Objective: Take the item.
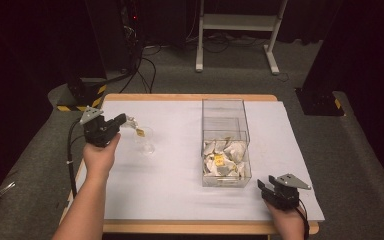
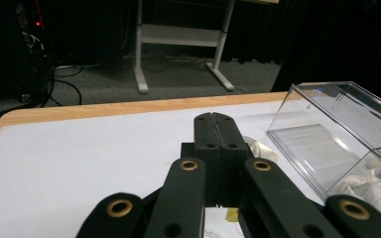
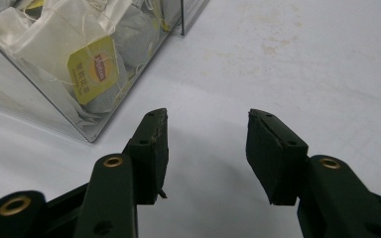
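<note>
While the left tool pinches a tea bag's string, the tea bag hangs over a glass at 9 o'clock from the clear box; the right tool rests spread on the bench.

Open white table surface is lying between both grippers, giving free passage along the near edge. A clear plastic box, its near compartment holding tea bags, is standing right of centre, blocking crossings there. A small glass cup is standing just beside the left gripper.
</note>
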A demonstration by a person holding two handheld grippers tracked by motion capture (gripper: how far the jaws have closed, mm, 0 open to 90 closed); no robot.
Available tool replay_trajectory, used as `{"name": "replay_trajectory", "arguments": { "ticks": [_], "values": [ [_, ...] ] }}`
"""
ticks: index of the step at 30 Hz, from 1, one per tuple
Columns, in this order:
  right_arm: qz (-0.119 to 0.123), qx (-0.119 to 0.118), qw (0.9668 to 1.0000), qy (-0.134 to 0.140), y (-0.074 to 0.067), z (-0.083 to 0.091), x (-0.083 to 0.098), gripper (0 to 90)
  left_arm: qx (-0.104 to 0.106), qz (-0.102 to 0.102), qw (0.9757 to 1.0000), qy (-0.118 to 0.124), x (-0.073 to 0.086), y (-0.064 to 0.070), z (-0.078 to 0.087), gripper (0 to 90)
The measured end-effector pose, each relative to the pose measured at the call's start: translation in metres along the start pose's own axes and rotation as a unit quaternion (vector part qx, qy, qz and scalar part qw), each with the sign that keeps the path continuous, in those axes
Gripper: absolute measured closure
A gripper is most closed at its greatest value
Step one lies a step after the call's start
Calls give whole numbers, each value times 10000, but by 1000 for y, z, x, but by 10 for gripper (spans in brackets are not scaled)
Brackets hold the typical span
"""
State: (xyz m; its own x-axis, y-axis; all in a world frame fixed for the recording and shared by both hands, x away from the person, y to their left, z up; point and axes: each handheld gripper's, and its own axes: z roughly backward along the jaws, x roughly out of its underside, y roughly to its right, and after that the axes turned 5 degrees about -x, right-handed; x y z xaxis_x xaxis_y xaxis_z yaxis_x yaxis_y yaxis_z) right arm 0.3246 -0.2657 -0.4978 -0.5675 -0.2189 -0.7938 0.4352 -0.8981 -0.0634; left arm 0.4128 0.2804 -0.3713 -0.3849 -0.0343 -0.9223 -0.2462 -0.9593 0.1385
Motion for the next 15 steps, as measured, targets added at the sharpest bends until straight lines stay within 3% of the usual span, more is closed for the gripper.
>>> {"name": "replay_trajectory", "arguments": {
  "ticks": [15],
  "values": [
    [45,9,10000,-3,0,-1,0,515,-48,-103,9998,-150,10,5,-9,900]
  ]
}}
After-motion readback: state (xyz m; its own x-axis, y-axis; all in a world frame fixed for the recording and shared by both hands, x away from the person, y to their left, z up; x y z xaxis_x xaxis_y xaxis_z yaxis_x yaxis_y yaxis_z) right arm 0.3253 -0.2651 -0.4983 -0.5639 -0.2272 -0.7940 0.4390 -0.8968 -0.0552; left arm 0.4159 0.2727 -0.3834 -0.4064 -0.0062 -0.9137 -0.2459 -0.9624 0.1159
